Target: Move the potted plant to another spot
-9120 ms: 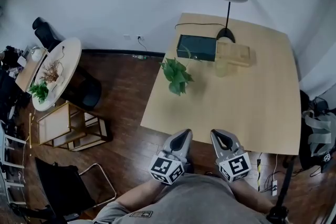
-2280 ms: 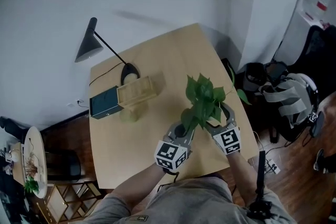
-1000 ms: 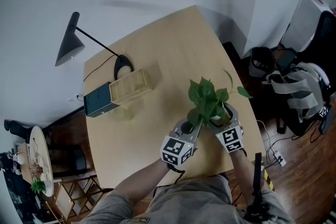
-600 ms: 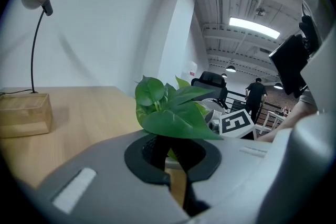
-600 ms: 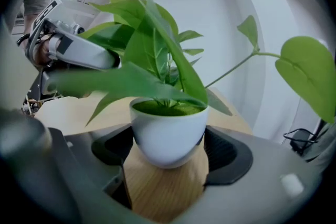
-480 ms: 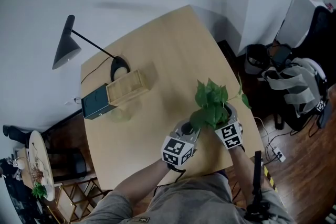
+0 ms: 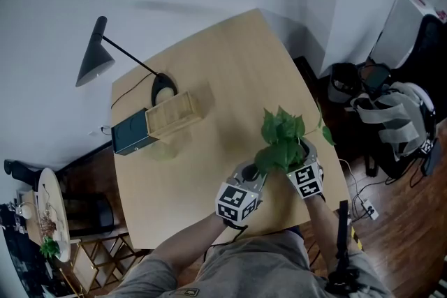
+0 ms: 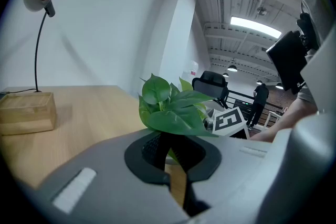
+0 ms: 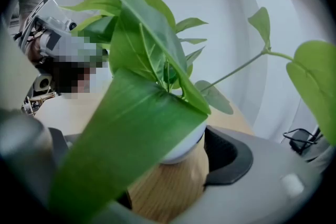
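Observation:
The potted plant (image 7: pixel 282 141), green leaves in a small white pot (image 9: pixel 185 147), stands low over the wooden table (image 7: pixel 209 80) near its front right corner. My right gripper (image 7: pixel 304 155) holds it: in the right gripper view the pot sits between the wide-set jaws of the right gripper (image 9: pixel 173 165) and rests against the dark right pad, while a big leaf hides the left pad. My left gripper (image 7: pixel 248 172) hovers just left of the plant, jaws together and empty. In the left gripper view the plant (image 8: pixel 168 110) rises right behind the closed tips of the left gripper (image 8: pixel 170 157).
A black desk lamp (image 7: pixel 94 59), a dark box (image 7: pixel 129 136) and a wooden box (image 7: pixel 172 115) stand at the table's far left. The table's right edge runs close beside the plant. Bags (image 7: pixel 398 115) lie on the floor to the right.
Long before, the plant stood at the table's other side by the dark box and both grippers were off the table. Over the last second nothing has visibly moved.

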